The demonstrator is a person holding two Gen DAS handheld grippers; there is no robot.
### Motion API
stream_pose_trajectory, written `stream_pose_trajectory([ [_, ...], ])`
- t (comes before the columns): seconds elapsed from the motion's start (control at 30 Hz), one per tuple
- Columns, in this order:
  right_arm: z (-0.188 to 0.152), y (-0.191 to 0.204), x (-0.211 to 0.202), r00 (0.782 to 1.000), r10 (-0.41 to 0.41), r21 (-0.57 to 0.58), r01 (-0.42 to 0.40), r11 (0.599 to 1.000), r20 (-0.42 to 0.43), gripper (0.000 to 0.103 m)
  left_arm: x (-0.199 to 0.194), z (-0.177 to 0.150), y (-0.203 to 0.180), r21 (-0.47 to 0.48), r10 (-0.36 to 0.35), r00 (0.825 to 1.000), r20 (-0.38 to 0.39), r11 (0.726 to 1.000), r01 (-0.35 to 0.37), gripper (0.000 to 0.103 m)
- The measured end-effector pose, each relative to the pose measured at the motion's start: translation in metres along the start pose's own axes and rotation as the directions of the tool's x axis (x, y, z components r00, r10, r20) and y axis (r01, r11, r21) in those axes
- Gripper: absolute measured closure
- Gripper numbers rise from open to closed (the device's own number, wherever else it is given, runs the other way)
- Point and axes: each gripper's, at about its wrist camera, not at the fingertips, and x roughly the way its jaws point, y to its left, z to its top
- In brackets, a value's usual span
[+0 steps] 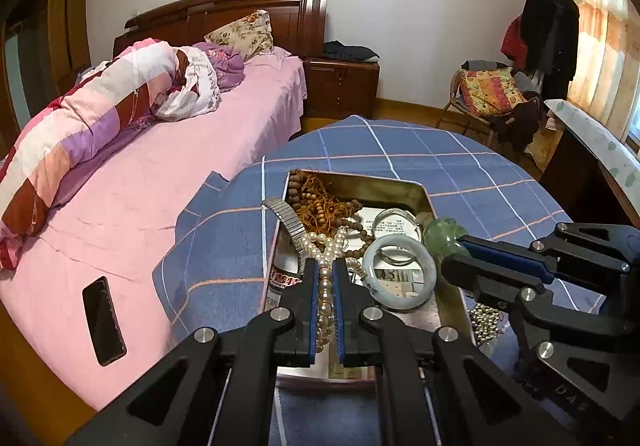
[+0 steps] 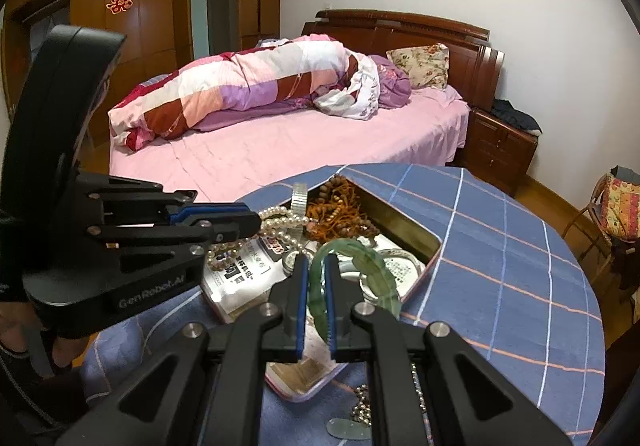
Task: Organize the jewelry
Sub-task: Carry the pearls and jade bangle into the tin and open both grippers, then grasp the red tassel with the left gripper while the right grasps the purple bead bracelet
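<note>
Currently, left claw (image 1: 326,278) grips pearl necklace (image 1: 325,246); right claw (image 2: 316,278) grips green bangle (image 2: 360,262). Lifting risks snagging wooden beads (image 1: 316,202).

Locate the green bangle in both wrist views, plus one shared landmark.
Left wrist: the green bangle sits right of centre, over the tin's right side, at the tips of the right gripper.
Right wrist: green bangle at centre, clamped between the right gripper's blue pads and arcing right.
Shared landmark: the pearl necklace held by the left gripper.
</note>
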Motion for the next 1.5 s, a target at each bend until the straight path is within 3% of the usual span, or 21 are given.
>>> stream_pose_trajectory([
  [0.67,-0.011,0.002,0.036,0.994,0.017,0.004,-0.016,1.000,-0.109,0.093,0.031,-0.016,0.008,-0.003,0.006,0.996,-0.087,1.000,-0.006,0.097],
  [0.93,-0.015,-0.001,0.041,0.991,0.057,0.031,-0.053,0.998,-0.123,0.091,0.027,-0.015,0.006,0.004,0.036,0.997,-0.071,0.999,-0.036,0.097],
  [1.0,-0.016,-0.004,0.038,0.991,0.064,0.047,-0.058,0.997,-0.120,0.081,0.025,-0.013,0.006,0.001,0.030,0.997,-0.072,1.000,-0.030,0.096],
  [1.1,-0.015,-0.010,0.029,0.993,0.062,0.066,-0.055,0.996,-0.104,0.065,0.024,-0.013,0.005,-0.001,0.032,0.997,-0.067,0.999,-0.032,0.081],
  [1.13,-0.015,-0.013,0.023,0.994,0.064,0.075,-0.057,0.996,-0.094,0.061,0.023,-0.013,0.004,-0.001,0.043,0.997,-0.061,0.999,-0.043,0.061],
  [1.23,-0.017,-0.022,0.009,0.996,0.053,0.084,-0.047,0.995,-0.076,0.056,0.015,-0.011,0.002,-0.008,0.054,0.998,-0.027,0.999,-0.054,0.038],
  [1.5,-0.056,-0.078,-0.043,0.993,-0.059,0.194,0.079,0.978,-0.105,0.056,0.005,-0.009,-0.015,0.013,0.031,0.999,-0.014,0.999,-0.031,0.037],
])
